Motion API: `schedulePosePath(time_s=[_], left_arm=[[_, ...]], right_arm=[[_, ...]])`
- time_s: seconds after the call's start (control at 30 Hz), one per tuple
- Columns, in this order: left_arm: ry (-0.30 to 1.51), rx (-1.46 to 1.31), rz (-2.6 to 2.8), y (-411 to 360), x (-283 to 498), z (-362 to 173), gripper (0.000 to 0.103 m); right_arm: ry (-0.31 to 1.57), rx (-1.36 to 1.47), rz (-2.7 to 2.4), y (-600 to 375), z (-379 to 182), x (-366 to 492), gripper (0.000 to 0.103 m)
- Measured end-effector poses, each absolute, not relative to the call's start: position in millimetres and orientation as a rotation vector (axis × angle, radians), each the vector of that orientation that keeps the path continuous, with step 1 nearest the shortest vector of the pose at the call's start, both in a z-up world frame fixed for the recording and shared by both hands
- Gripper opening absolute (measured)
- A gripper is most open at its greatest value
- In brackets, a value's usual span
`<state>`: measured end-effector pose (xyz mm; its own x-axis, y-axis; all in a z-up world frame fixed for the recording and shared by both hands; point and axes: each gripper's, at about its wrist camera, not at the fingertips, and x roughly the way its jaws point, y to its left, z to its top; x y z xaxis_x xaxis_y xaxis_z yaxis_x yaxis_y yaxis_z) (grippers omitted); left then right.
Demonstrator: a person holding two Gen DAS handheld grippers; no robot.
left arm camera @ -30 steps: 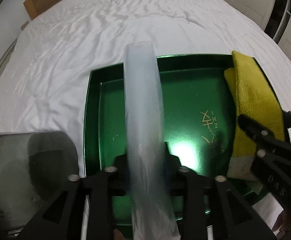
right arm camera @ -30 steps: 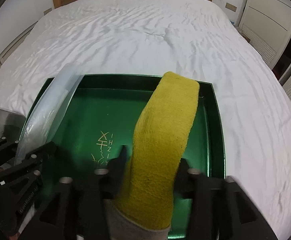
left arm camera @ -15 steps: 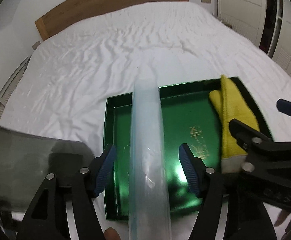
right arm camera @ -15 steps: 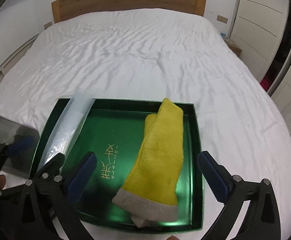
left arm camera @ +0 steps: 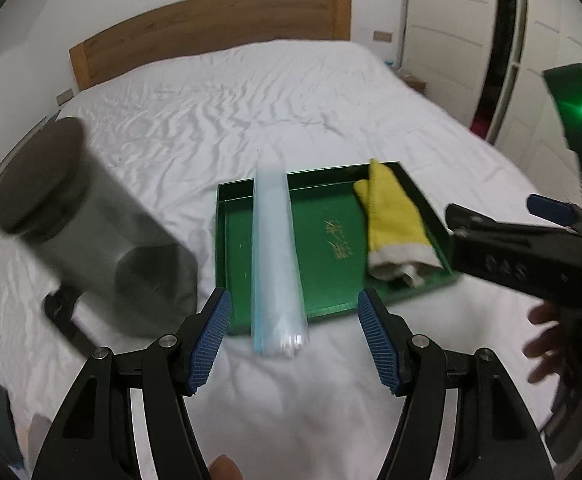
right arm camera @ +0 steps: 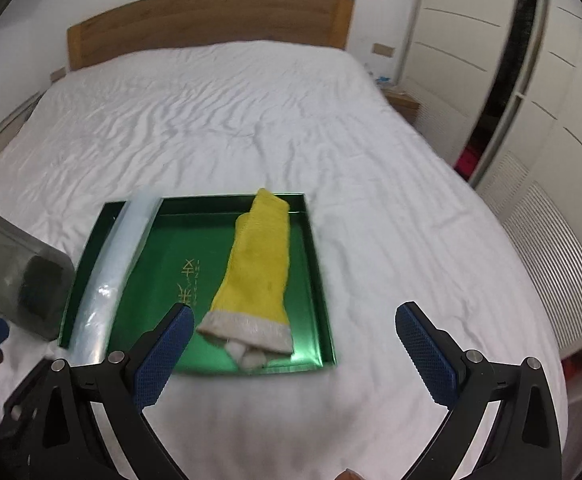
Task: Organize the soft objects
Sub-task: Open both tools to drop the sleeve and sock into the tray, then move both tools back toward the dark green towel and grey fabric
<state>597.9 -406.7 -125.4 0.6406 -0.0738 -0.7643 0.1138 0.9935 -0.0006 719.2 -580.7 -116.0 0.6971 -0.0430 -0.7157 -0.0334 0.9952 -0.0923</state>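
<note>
1. From the left wrist view, the left tool is being carried with its blue pads spread and nothing pinched. The clear plastic roll is lying along the left side of the green tray on the bed, its near end overhanging the tray's front rim. That overhang is judged a risk: the roll could be tipped or rolled out onto the sheet if the tray is nudged. A second earlier the roll was being pinched low over the tray; now it is released and seen from farther off.

2. From the right wrist view, the right tool is being held fully spread and empty. The yellow sock is lying inside the tray, cuff towards the camera. A second earlier it was being gripped.
</note>
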Motion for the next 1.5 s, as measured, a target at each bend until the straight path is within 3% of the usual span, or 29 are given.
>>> schedulePosePath(time_s=[0.43, 0.87, 1.2, 1.5], left_arm=[[0.825, 0.005, -0.207, -322.1, 481.1, -77.7, 0.062], [0.947, 0.059, -0.005, -125.8, 392.3, -90.5, 0.062], [1.019, 0.073, 0.179, -0.3, 371.6, -131.4, 0.062], [1.019, 0.020, 0.140, 23.2, 375.7, -150.2, 0.062]], right_arm=[[0.765, -0.080, 0.051, -495.8, -78.3, 578.7, 0.103], [0.871, -0.078, 0.290, -358.3, -57.6, 448.6, 0.103], [0.960, -0.016, 0.466, -256.8, -86.1, 427.9, 0.103], [0.988, -0.047, 0.437, -221.1, -123.2, 438.9, 0.103]])
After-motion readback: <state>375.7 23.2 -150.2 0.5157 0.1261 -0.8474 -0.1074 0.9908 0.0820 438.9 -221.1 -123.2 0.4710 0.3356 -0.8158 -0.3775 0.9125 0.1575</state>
